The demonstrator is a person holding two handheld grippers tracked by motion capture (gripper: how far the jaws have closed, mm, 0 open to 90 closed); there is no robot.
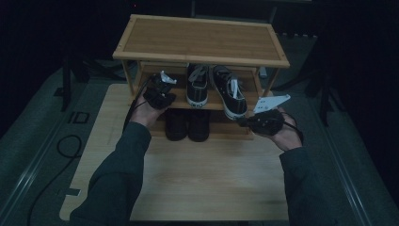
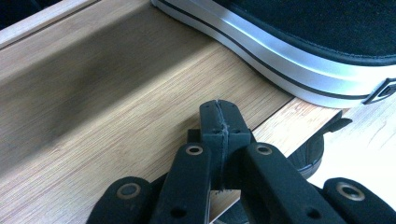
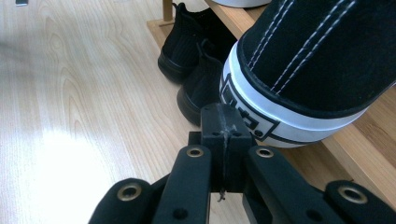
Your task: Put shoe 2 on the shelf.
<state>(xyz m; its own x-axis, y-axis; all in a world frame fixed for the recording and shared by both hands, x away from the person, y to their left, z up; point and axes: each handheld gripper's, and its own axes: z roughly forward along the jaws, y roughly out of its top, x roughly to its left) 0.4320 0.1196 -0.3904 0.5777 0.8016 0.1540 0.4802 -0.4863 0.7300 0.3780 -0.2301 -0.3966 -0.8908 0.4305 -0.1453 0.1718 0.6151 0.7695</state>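
Two black canvas sneakers with white soles stand on the middle shelf (image 1: 216, 100) of a wooden shoe rack. The left sneaker (image 1: 197, 84) sits straight. The right sneaker (image 1: 229, 92) is turned, and its heel (image 3: 280, 116) hangs over the shelf's front edge. My right gripper (image 1: 245, 121) (image 3: 223, 122) is shut with nothing in it, its tip right at that heel. My left gripper (image 1: 162, 89) (image 2: 219, 116) is also shut with nothing in it. It hovers over the bare shelf board (image 2: 116, 107), just left of the left sneaker's sole (image 2: 289, 60).
A pair of black ankle boots (image 1: 187, 125) (image 3: 191, 51) stands on the lowest level under the sneakers. The rack's top shelf (image 1: 197, 37) is bare. The rack rests on a light wooden board (image 1: 207, 179) with dark floor and a cable (image 1: 68, 143) to the left.
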